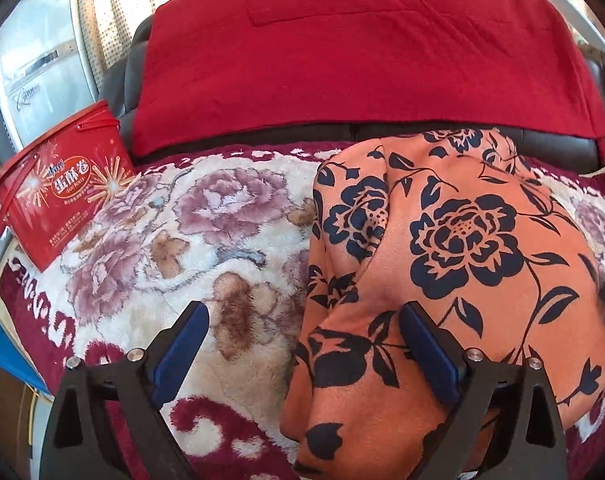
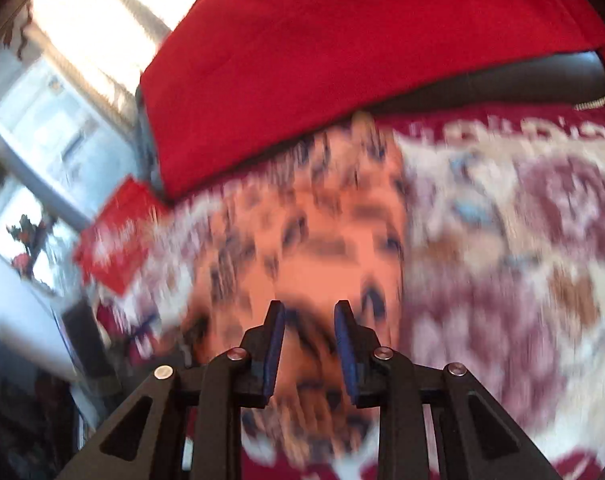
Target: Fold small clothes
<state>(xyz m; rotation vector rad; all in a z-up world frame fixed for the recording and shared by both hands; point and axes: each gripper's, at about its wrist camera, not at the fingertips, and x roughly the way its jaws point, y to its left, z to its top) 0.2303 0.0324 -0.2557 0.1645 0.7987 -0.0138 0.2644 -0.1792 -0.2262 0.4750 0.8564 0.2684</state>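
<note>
An orange garment with dark blue flowers (image 1: 462, 240) lies bunched on a plush floral blanket (image 1: 162, 240). My left gripper (image 1: 302, 312) hangs wide open above the garment's left edge; one pad is over the blanket, the other over the cloth, and nothing is pinched. The right wrist view is badly smeared by motion. There the garment (image 2: 314, 232) lies under my right gripper (image 2: 309, 306), whose blue pads stand a narrow gap apart. I see no fold of cloth pressed between them.
A red snack tub with a handle (image 1: 62, 192) stands on the blanket's left edge and shows as a red blur (image 2: 114, 240). A red cloth (image 1: 362, 52) drapes the dark sofa back behind. A silver fridge (image 1: 34, 60) stands at far left.
</note>
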